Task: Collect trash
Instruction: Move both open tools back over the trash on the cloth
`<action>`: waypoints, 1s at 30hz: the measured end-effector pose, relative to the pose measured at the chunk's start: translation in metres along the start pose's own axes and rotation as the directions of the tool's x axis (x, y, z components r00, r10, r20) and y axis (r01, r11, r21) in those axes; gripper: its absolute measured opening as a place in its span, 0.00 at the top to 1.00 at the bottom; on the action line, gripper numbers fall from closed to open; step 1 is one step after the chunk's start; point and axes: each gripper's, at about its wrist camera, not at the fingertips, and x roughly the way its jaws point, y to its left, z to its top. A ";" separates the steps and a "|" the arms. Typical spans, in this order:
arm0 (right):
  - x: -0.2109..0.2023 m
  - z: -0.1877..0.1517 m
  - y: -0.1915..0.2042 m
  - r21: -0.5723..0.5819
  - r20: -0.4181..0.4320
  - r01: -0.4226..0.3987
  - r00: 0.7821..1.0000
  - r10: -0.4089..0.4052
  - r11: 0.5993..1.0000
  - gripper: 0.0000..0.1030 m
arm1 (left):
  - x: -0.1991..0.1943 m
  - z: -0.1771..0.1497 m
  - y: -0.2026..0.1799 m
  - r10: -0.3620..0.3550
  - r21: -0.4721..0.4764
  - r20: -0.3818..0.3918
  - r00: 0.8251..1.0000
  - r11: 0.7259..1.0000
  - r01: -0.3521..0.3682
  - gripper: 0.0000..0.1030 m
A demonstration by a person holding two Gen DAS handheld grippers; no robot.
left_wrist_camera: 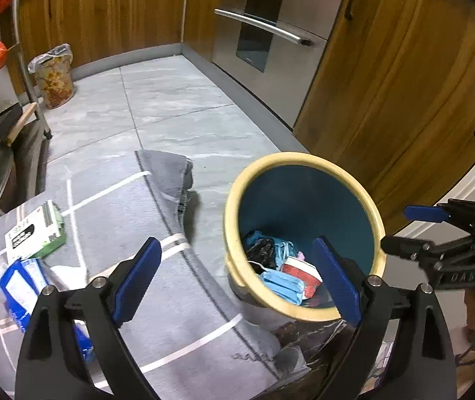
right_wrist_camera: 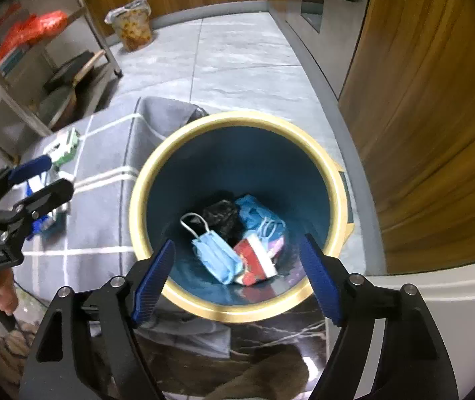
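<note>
trash still to pick up lies on the grey rug (left_wrist_camera: 130, 240), off to the left of the bin (left_wrist_camera: 237, 200). the bin has a yellow rim and a blue inside, and it stands on the floor at the edge of the rug. inside it are a blue mask (right_wrist_camera: 217, 260), a red and white pack (right_wrist_camera: 254, 260) and a black bag (right_wrist_camera: 220, 216). the right claw (right_wrist_camera: 237, 276) hangs right over the bin, pointing down into it, with its blue pads spread wide and nothing between them. the left claw (left_wrist_camera: 237, 276) is also spread wide and holds nothing, and it sits at the bin's left side, over the rug. a white and green box (left_wrist_camera: 34, 233) lies flat on the rug, up and to the left of the left claw, with its long side running away toward the shelf. a blue and white packet (left_wrist_camera: 20, 283) lies just below the box, closer to that claw. so the left claw is the nearer one to both, and it looks like it should swing left for them. the right claw would have to cross the bin to get there.
</note>
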 end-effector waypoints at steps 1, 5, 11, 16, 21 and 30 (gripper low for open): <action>-0.001 0.001 -0.003 0.019 0.002 -0.017 1.000 0.017 1.000 0.24 | -0.003 0.000 0.003 0.004 -0.002 0.003 1.000 1.000 -0.004 0.10; -0.007 0.003 -0.012 0.087 0.018 -0.078 0.997 0.076 0.993 0.23 | -0.017 -0.004 0.019 0.015 -0.016 0.017 1.000 1.000 -0.015 0.09; -0.009 0.005 -0.014 0.116 0.032 -0.075 0.997 0.072 0.990 0.22 | -0.038 -0.012 0.043 0.047 -0.022 0.031 0.998 0.999 -0.047 0.09; -0.010 0.010 0.001 0.087 0.044 -0.070 0.997 0.067 0.994 0.22 | -0.060 -0.021 0.074 0.095 -0.040 0.050 0.994 0.995 -0.093 0.09; -0.009 0.017 0.022 0.040 0.066 -0.063 0.996 0.060 0.997 0.22 | -0.074 -0.033 0.100 0.134 -0.061 0.052 0.990 0.990 -0.131 0.09; -0.006 0.025 0.065 -0.049 0.095 -0.058 0.993 0.063 0.997 0.22 | -0.088 -0.061 0.151 0.208 -0.116 0.023 0.978 0.972 -0.204 0.09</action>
